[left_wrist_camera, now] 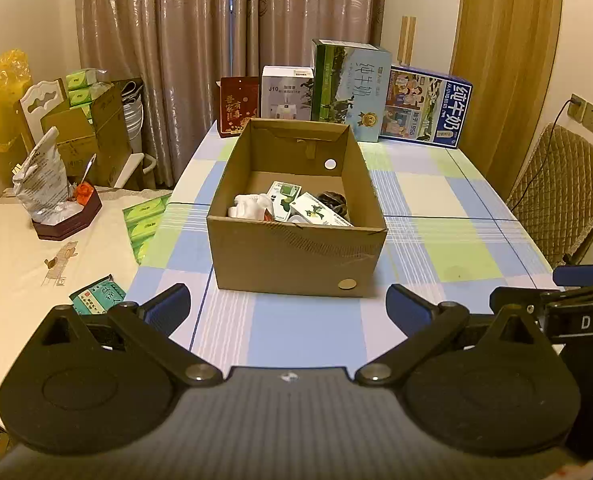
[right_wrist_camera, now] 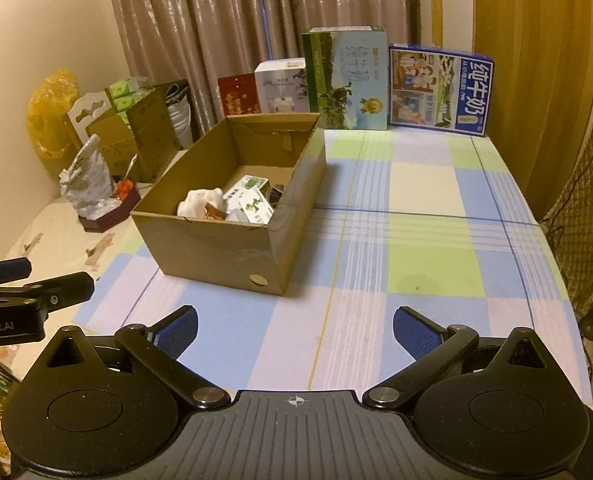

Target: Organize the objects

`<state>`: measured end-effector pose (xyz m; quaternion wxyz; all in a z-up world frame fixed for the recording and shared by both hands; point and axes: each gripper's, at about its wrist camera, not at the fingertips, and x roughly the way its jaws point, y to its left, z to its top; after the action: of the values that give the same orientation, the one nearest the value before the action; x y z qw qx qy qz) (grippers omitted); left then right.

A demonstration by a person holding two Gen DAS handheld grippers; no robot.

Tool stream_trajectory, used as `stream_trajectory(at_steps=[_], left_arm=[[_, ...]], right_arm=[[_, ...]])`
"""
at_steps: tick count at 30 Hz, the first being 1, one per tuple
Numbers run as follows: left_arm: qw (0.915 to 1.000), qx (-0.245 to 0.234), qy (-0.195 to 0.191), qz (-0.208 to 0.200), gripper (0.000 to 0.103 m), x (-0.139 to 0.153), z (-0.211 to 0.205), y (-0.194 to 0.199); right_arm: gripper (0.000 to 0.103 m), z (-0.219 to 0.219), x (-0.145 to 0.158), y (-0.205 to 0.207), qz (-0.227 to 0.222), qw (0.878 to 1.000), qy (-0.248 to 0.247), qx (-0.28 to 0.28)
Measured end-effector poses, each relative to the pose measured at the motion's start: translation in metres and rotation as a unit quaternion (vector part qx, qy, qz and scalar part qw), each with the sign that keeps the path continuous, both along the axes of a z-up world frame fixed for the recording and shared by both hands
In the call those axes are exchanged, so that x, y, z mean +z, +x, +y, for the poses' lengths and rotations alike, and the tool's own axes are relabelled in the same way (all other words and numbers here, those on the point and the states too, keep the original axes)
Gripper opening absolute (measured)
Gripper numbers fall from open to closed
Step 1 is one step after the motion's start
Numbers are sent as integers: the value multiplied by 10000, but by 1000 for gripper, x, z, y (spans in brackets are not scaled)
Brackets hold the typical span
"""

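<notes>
1. While both of my tools hang low over the near end of the checked tablecloth [left_wrist_camera: 308,332], neither carries anything: the left gripper [left_wrist_camera: 288,308] has its blue pads spread wide with only cloth between them, and the right gripper [right_wrist_camera: 294,330] stands just as far apart over bare cloth.
2. The cardboard box [left_wrist_camera: 296,256] sits open-topped on the table, at 12 o'clock from my left tool and at about 11 o'clock from my right one [right_wrist_camera: 216,248].
3. Inside it, against the near wall, I see a white crumpled item [left_wrist_camera: 250,204], two green-and-white packets [left_wrist_camera: 316,210] and something dark [left_wrist_camera: 332,200] at the right side; what the dark thing is I cannot tell.
4. Only the right view shows a small orange wrapper [right_wrist_camera: 212,213] beside the white item, and the box's right outer wall.
5. Only the left view shows the green tissue pack [left_wrist_camera: 146,220] at 10 o'clock, lying on the neighbouring cream-clothed table, and a teal packet [left_wrist_camera: 94,296] at 9 o'clock beside my left finger.
6. Both views show upright cartons along the far edge at 12 to 1 o'clock, among them the blue milk carton [right_wrist_camera: 440,88].
7. Each camera catches the other tool at its frame edge, at 3 o'clock in the left view and 9 o'clock in the right.
</notes>
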<state>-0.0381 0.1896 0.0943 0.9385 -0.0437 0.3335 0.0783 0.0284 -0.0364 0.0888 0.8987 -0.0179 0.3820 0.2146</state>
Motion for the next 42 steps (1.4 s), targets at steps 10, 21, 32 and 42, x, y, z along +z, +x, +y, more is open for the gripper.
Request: stream_trajectory(at_steps=[10, 21, 32, 42], left_arm=[[10000, -17, 11, 26, 102, 0, 0, -2], [10000, -37, 23, 41, 102, -2, -2, -2], [9999, -101, 81, 100, 102, -7, -2, 0], [9998, -122, 85, 129, 102, -10, -3, 1]], right_arm=[[101, 0, -4, -1, 51, 10000, -9, -27], [101, 0, -5, -2, 68, 10000, -6, -58], [101, -1, -7, -2, 84, 9999, 3, -73], [101, -2, -7, -2, 88, 9999, 8, -77]])
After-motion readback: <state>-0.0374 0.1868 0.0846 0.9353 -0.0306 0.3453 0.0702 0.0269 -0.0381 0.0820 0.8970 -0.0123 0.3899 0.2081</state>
